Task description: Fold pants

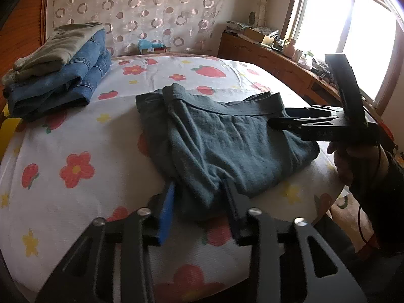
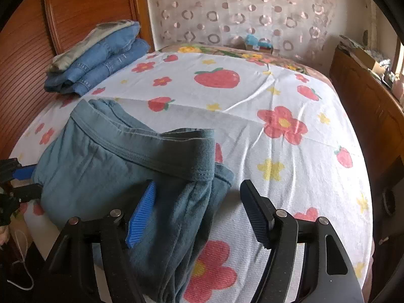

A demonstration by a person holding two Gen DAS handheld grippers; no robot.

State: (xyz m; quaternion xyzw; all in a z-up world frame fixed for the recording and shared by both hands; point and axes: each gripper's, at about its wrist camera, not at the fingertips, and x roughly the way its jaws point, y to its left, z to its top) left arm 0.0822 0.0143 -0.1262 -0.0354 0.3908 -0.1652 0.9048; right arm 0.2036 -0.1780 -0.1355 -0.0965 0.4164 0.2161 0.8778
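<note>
Grey-blue pants (image 1: 222, 136) lie folded in a bundle on the flowered bed sheet (image 1: 75, 131), waistband at the far side. My left gripper (image 1: 199, 189) is open at the near corner of the bundle, with cloth lying between its fingers. My right gripper (image 2: 199, 192) is open at the waistband end of the pants (image 2: 106, 156), cloth between its jaws. It shows from the side in the left wrist view (image 1: 277, 118), over the pants' right edge. The left gripper's fingers (image 2: 22, 176) show at the pants' left edge in the right wrist view.
A stack of folded jeans and khaki pants (image 1: 58, 68) sits at the bed's far left, by the wooden headboard (image 2: 75, 12). A wooden cabinet (image 1: 277, 63) with clutter runs along the right under the window. Open sheet (image 2: 290, 126) lies right of the pants.
</note>
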